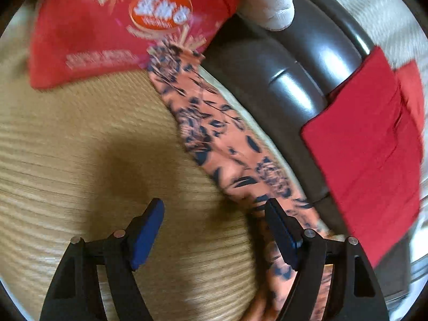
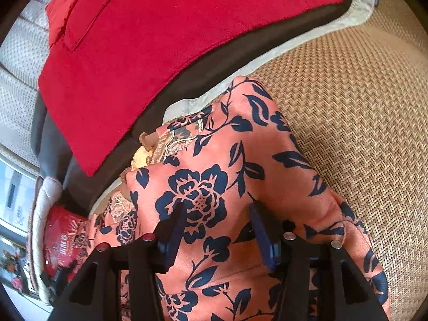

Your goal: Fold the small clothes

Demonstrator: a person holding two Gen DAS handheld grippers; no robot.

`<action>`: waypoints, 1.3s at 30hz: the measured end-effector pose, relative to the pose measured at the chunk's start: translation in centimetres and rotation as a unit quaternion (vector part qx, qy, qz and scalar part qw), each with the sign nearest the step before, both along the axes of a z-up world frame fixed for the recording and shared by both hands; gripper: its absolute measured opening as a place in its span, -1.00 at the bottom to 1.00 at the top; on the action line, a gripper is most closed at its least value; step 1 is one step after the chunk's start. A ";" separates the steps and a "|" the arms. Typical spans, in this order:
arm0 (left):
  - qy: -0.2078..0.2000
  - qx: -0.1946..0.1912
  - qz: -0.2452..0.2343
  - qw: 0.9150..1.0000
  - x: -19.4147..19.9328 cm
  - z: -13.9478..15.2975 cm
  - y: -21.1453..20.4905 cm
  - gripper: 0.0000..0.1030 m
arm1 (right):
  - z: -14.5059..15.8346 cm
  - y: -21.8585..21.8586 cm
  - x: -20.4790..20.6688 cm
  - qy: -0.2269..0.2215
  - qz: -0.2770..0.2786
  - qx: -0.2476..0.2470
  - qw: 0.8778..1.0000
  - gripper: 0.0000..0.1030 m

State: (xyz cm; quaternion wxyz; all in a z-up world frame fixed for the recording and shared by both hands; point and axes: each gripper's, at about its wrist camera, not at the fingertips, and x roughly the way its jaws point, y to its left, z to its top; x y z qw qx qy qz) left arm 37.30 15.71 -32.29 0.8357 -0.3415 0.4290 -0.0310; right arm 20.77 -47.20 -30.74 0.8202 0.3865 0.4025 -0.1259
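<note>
I see the woven mat carrying the floral garment, bunched directly under my right gripper, its fingers spread above the cloth. My left gripper is spread too, the garment's edge beside its right finger.

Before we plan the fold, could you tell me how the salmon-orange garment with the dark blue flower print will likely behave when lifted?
The salmon-orange floral garment looks thin and creased, so probably floppy and light. Its smooth sheen suggests that it may slip on the woven straw mat.
</note>
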 end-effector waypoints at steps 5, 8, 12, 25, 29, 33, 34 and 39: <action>0.010 -0.095 -0.013 0.995 2.5 -1.2 -1.4 0.49 | -0.1 0.3 0.3 -0.001 0.008 -0.011 1.000 0.06; 0.011 -0.125 -0.008 0.992 3.4 -1.6 -2.1 0.02 | -0.2 0.1 0.1 -0.005 0.009 -0.005 1.000 0.06; 0.008 -0.085 -0.018 0.996 4.9 -1.4 -3.9 -0.80 | 0.1 0.2 -0.2 -0.005 0.009 -0.008 1.000 0.06; -0.188 0.213 -0.257 0.924 -2.1 9.3 -27.8 -0.84 | -0.2 -1.3 -1.4 -0.017 0.007 0.046 0.999 0.06; -0.136 0.368 -0.376 0.840 -7.0 2.8 -37.9 -0.66 | -0.6 -2.4 -2.0 -0.022 0.010 0.073 0.997 0.06; -0.093 0.359 -0.395 0.840 -8.8 0.6 -37.4 -0.61 | -0.6 -2.9 -2.4 -0.024 0.013 0.085 0.996 0.06; -0.102 0.336 -0.388 0.853 -8.9 1.9 -36.0 -0.55 | -0.7 -3.1 -2.5 -0.025 0.013 0.093 0.995 0.09; -0.150 0.206 -0.284 0.924 -8.9 7.3 -25.9 0.45 | -1.1 -4.6 -3.4 -0.036 0.003 0.146 0.989 0.21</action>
